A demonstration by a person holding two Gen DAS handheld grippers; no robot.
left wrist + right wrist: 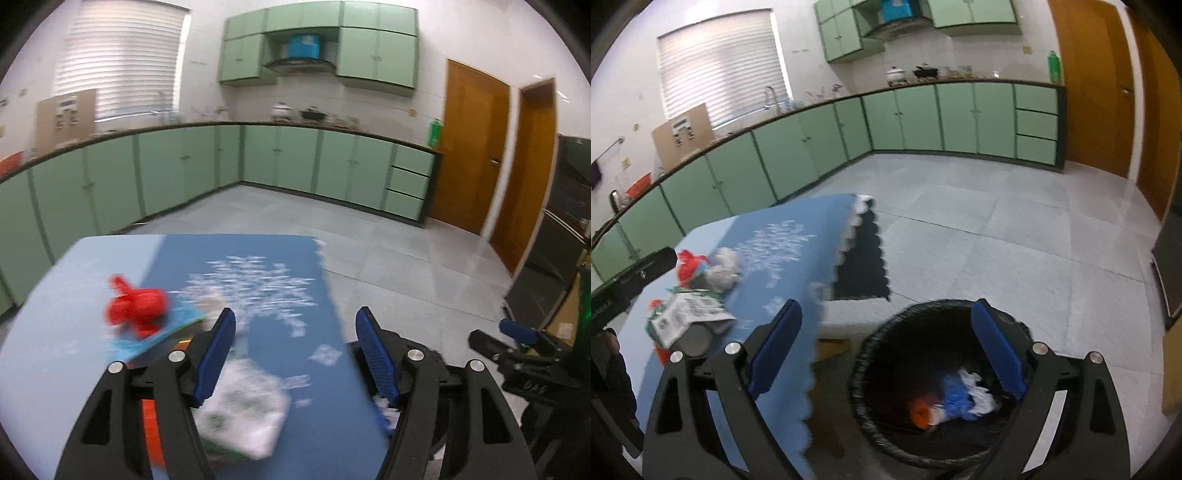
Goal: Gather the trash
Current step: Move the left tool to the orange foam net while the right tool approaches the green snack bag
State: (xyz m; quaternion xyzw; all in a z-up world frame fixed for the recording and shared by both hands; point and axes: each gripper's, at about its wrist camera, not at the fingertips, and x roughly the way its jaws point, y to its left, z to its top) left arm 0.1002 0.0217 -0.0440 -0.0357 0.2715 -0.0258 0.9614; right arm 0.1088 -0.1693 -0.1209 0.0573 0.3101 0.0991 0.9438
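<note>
A table under a blue cloth carries a pile of trash: a red crumpled piece, a grey-white wad, a white packet with green print and a grey can. My left gripper hovers open over the cloth, just past the white packet, with nothing between its pads. Beside the table stands a black bin holding blue, white and orange scraps. Above it, my right gripper is wide open and holds nothing. Its fingertip shows at the right of the left wrist view.
Green base cabinets line the far walls, with a wooden door at the right. A grey tiled floor spreads beyond the table. A dark scalloped patch lies by the table's corner. A dark unit stands at the far right.
</note>
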